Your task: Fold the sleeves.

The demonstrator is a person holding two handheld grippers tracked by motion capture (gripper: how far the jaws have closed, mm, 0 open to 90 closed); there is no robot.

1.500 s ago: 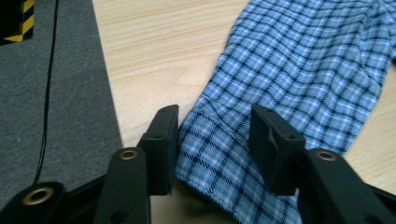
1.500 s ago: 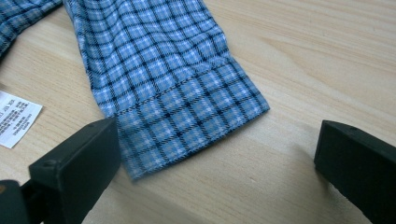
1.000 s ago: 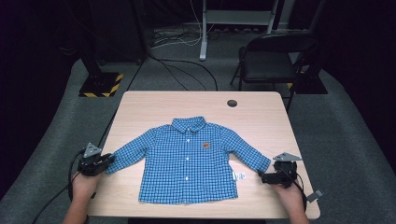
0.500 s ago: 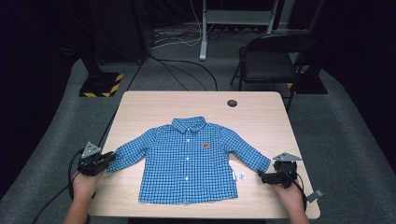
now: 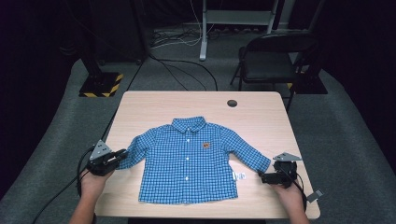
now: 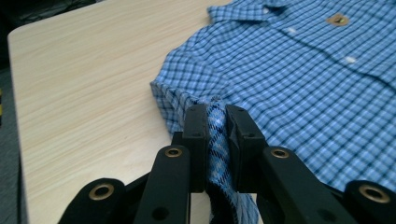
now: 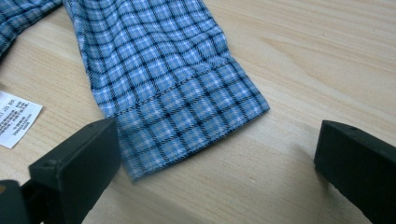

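Observation:
A small blue checked shirt (image 5: pixel 189 158) lies flat, front up, in the middle of the wooden table (image 5: pixel 196 105). My left gripper (image 5: pixel 116 156) is shut on the cuff of the shirt's left sleeve (image 6: pixel 215 126), the cloth pinched between its jaws. At the other side my right gripper (image 5: pixel 263 178) stands open just short of the right sleeve's cuff (image 7: pixel 196 123), its fingers (image 7: pixel 77 163) wide apart on either side of the cuff. A white care label (image 7: pixel 16 119) pokes out from the shirt's side seam.
A round dark cable hole (image 5: pixel 232 103) sits near the table's far edge. Behind the table stand a black chair (image 5: pixel 271 60) and a stand with a yellow-black striped base (image 5: pixel 100 84). Cables trail over the grey floor.

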